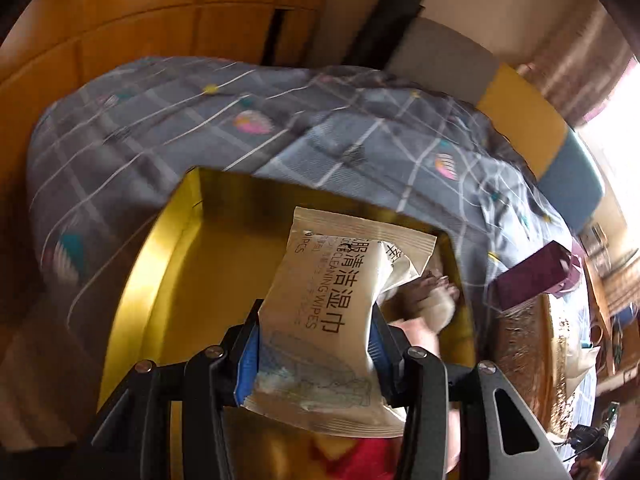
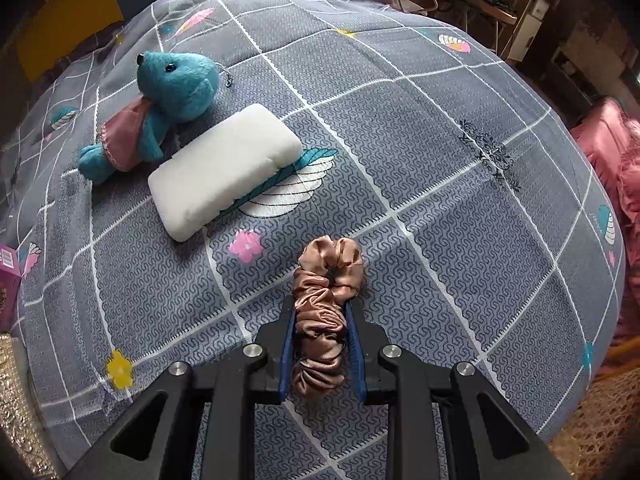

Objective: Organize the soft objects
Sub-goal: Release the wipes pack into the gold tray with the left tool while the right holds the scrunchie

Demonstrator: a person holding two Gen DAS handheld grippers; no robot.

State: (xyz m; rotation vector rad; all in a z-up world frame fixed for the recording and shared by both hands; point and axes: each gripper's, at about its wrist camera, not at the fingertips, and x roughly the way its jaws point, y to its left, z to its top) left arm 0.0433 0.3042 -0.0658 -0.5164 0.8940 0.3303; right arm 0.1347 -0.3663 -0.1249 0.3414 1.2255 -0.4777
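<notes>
So the left tool (image 1: 316, 340) is clamped partway closed on a beige plastic pack of cleaning wipes (image 1: 332, 300), blue pads pressing on both sides, and the pack hangs over a shiny gold rectangular box (image 1: 172, 280) that sits on the bed's grey checked quilt (image 1: 160, 128). That view is pretty smeared, so I can't make out what's already in the box at 3 o'clock from the pack.

The right tool (image 2: 322, 316) is nearly closed around a rose-brown satin scrunchie (image 2: 326, 292), squeezed long and thin between the pads, with its loose end bunching out at 12 o'clock against the quilt. At 10 o'clock from it lies a white rectangular foam sponge (image 2: 224, 170), and just past that at 10 o'clock, touching the sponge's far edge, a teal plush animal with a pink cape (image 2: 160, 104). A purple carton (image 2: 8, 280) peeks in at 9 o'clock.
</notes>
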